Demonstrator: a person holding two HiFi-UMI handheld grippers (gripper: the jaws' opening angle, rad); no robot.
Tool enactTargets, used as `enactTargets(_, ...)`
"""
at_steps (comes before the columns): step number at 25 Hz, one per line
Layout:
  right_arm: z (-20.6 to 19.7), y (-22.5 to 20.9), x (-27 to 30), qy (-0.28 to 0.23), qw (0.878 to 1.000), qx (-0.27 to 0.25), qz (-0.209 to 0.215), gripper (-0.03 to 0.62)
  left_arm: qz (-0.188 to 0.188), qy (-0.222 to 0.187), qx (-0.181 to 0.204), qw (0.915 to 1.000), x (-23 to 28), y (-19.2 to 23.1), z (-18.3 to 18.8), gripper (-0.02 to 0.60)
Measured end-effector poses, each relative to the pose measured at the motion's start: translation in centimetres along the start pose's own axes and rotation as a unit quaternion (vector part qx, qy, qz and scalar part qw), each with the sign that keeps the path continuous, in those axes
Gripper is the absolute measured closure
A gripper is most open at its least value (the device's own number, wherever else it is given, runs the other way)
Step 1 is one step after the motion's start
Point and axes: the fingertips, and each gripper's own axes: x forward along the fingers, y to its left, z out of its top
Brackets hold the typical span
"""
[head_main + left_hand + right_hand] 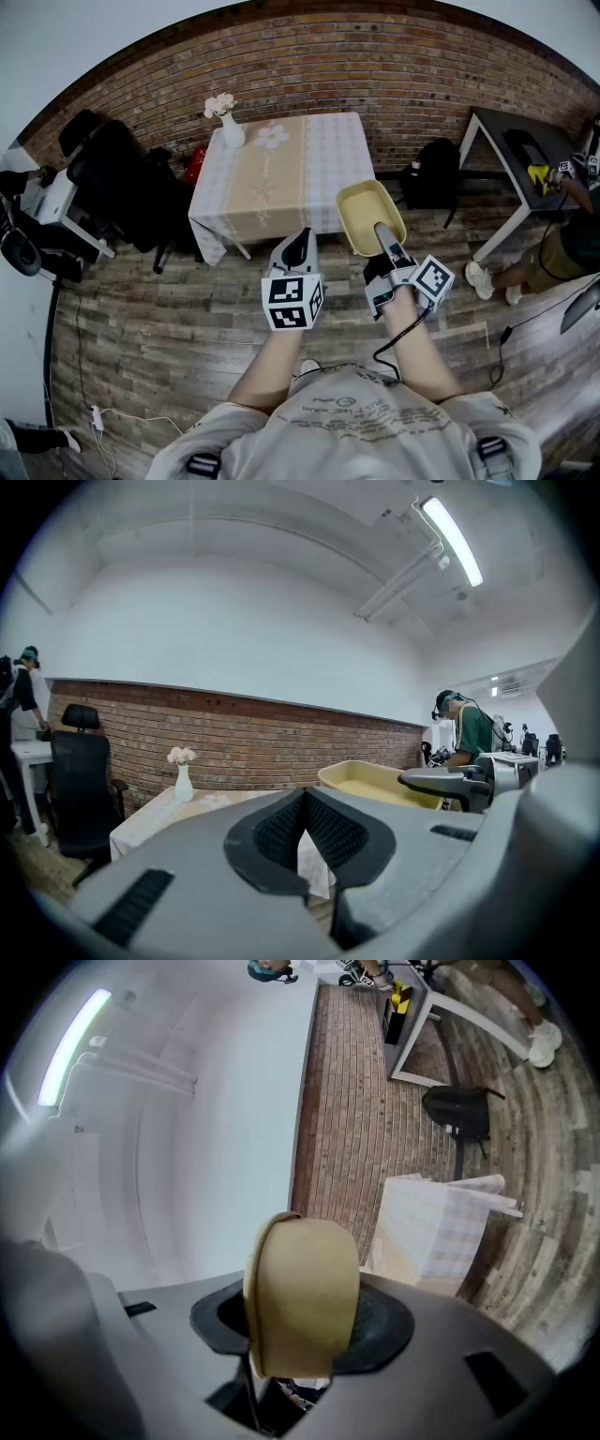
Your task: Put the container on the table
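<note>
The person's light grey printed shirt (349, 419) is filling the bottom of the head view, with both forearms reaching out from it. The left gripper (298, 246) is hanging idle beside the right one; its jaws are resting together with nothing between them. The right gripper (386, 240) is clamping its half-closed jaws on the near rim of the pale yellow, shallow rectangular plastic container (369, 214). It is holding the container in the air over the wooden plank floor (169, 328). The container is sitting just short of the front right corner of the square table with the checked cream tablecloth (281, 178).

The main risk, as I judge it, is coming from that single-edge grip. The whole tub is sticking out beyond the pads, so a quick swing or a bump against the table edge could be levering it loose or tipping it. A low approach could also be catching the hanging cloth and dragging it. The white vase of flowers (229, 127) is standing at the far left corner, well apart from the likely landing spot.

The container is looking empty, with rounded corners, a raised rolled rim and a smooth matte surface. In the right gripper view it is showing end-on as a tan arch between the pads.
</note>
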Motion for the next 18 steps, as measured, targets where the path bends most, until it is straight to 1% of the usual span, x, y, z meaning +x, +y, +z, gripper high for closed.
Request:
enactTargets(3, -0.5, -0.1, 0.1, 0.0, 1.0, -0.002, -0.006, 0.407, 0.001, 0.003, 0.0, 1.0, -0.3, 0.3, -0.3, 0.575)
enactTargets(6, -1.0, 0.3, 0.2, -0.01, 1.0, -0.001, -0.001, 0.405, -0.001, 0.007, -0.001, 1.0, -0.6, 0.8, -0.6, 0.575)
enactTargets(10, -1.9, 0.8, 0.8, -0.015, 1.0, -0.009, -0.002, 0.404, -0.008, 0.015, -0.002, 0.9999, -0.7, 1.6, -1.0, 0.575)
enactTargets(18, -4.3, 0.2, 2.1, -0.026, 1.0, -0.001, -0.011, 0.404, -0.024, 0.018, -0.002, 0.9995, -1.0, 3.8, -1.8, 0.575)
